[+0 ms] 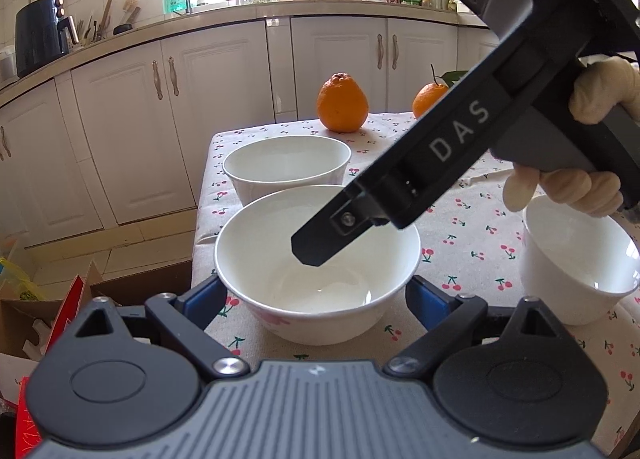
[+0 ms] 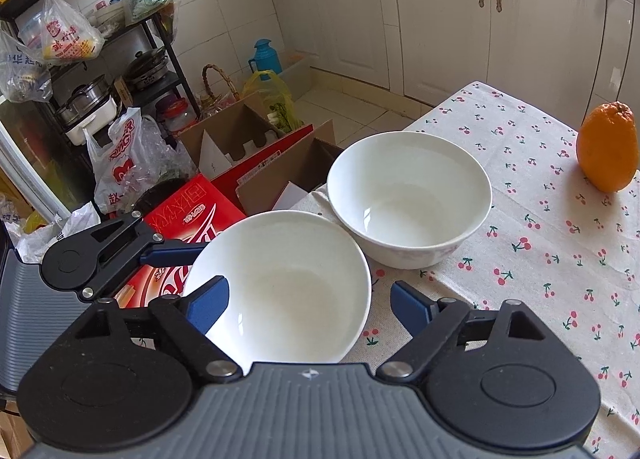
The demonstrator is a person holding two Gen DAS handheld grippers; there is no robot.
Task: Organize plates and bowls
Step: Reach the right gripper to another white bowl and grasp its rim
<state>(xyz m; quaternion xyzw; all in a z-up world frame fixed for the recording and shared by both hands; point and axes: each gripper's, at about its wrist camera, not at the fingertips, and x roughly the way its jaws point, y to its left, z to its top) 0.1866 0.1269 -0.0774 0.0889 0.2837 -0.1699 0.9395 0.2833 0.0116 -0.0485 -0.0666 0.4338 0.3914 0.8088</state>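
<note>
- The left gripper (image 1: 316, 291) has its jaws spread wide around the near bowl (image 1: 276, 247), one blue pad against the outer wall on each side; as far as both views show, it is grasping this bowl.
- The near bowl is white and empty. It stands upright at the table's corner, on the cherry-print tablecloth (image 1: 472, 243).
- The right gripper (image 2: 310, 303) hangs tilted down over the same bowl, jaws released. Its left finger (image 2: 208, 303) sits over the bowl's inside and its right finger (image 2: 412, 307) sits outside the rim, over the cloth. Neither pad presses on the wall.
- In the left wrist view, one black finger of the right gripper reaches down into the bowl's opening, with its tip above the bottom.
- A gloved hand (image 1: 600, 95) grips the right gripper's handle.
- A far bowl (image 1: 286, 167), also white and empty, stands just behind the near one, very close to it.
- A third bowl (image 1: 576, 267), smaller and white, stands apart on the right side of the table, beneath the gloved hand.
- Two oranges (image 1: 342, 103) stand at the table's far edge, the second one (image 1: 430, 99) partly hidden by the right gripper.
- A red carton (image 2: 188, 211) lies on the floor beside the table.
</note>
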